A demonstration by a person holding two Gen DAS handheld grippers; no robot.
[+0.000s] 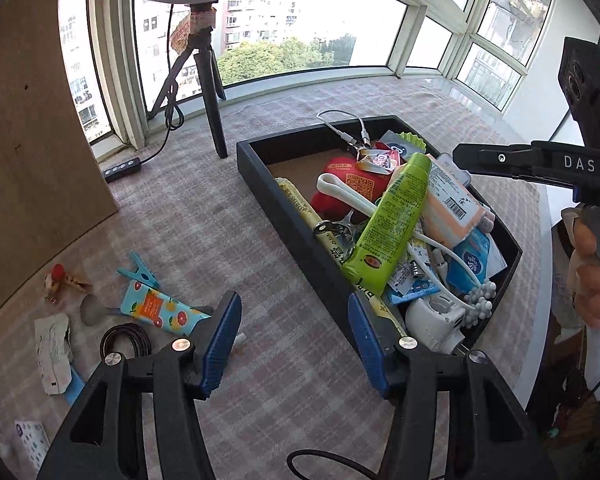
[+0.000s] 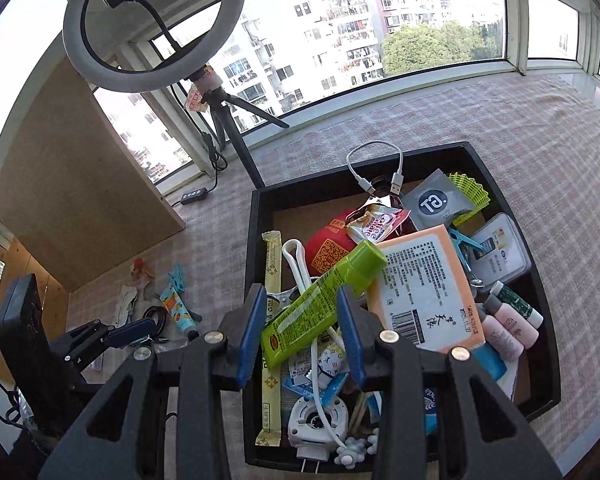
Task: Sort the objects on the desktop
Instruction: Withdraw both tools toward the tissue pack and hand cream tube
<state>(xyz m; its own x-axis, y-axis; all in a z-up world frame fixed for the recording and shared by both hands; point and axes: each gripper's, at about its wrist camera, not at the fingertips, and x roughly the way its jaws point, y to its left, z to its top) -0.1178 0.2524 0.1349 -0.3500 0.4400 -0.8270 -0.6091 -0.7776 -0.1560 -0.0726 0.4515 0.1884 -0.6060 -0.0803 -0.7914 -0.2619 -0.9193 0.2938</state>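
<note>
In the black tray [image 2: 260,216], a lime-green tube [image 2: 324,304] lies between gaping right tongs [image 2: 302,328].

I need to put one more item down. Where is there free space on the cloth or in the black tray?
Free: the cloth between the small pile with the fruit-print packet and the black tray; also around the tripod toward the window. In the tray, only the brown floor in the far left corner is bare. The rest is heaped, with the green bottle on top.

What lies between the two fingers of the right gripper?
In the right wrist view, the green tube lies slantwise between the fingers of the right gripper, inside the black tray. The pads do not press it.
</note>
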